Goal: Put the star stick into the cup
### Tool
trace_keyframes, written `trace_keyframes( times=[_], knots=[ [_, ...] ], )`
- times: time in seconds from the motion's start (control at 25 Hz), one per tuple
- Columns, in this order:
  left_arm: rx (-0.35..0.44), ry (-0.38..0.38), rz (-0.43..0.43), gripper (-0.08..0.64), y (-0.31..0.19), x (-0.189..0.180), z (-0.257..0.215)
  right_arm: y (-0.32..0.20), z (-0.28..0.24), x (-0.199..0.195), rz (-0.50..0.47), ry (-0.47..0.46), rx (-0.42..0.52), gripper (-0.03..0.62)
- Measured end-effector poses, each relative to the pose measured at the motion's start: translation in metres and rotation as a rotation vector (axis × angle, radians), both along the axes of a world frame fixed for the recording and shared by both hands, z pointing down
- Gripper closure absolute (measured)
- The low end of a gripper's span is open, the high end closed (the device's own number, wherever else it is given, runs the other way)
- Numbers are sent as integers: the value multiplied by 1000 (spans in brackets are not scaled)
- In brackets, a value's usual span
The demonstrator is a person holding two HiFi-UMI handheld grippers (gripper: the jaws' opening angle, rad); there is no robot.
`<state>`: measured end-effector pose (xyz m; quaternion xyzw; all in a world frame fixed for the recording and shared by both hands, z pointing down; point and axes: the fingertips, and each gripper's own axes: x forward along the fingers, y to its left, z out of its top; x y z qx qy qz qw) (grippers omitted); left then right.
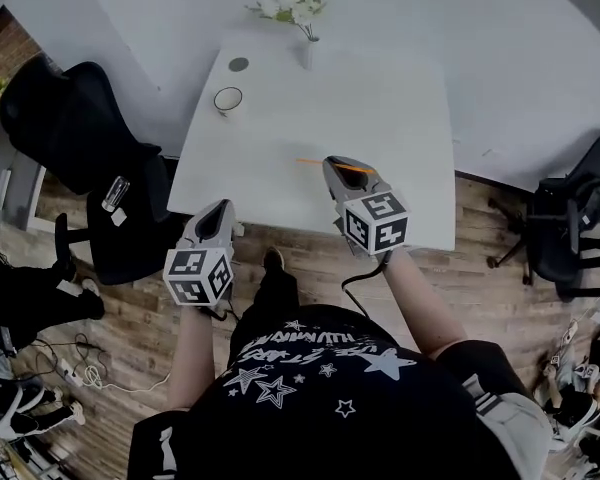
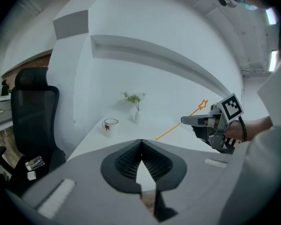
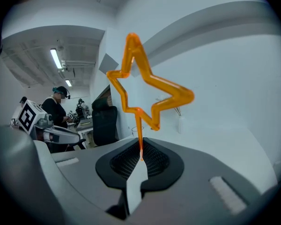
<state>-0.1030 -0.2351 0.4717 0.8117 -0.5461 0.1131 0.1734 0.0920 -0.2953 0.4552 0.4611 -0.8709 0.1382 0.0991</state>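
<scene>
The orange star stick [image 1: 312, 162] lies level above the near right part of the white table [image 1: 280, 128], and my right gripper [image 1: 332, 163] is shut on its shaft. In the right gripper view the star [image 3: 145, 86] stands up just past the right gripper [image 3: 140, 157]. In the left gripper view the stick [image 2: 178, 126] slants up to its star beside the right gripper [image 2: 183, 121]. The white cup [image 1: 228, 99] stands at the table's far left, upright, and shows as the cup [image 2: 110, 124] in that view. My left gripper [image 1: 220, 208] hovers at the table's front edge; the left gripper [image 2: 140, 144] is shut with nothing in it.
A white vase with flowers [image 1: 305, 28] stands at the table's far edge, with a small dark disc [image 1: 239, 64] near it. A black office chair [image 1: 80, 128] is at the table's left, another chair [image 1: 570, 228] at the right. A person stands far off [image 3: 58, 109].
</scene>
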Motion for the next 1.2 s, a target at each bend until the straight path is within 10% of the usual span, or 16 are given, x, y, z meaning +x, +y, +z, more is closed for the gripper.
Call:
trace_keyframes(
  times=[0.56,1.2],
  knots=[
    [35,28,6,557,-117,-75,-16,-126,-47,-105,-44,10,72,560],
    [-23,63,62,557,-172,-126,16,-191,11,-188,-81,125,-52,560]
  ],
)
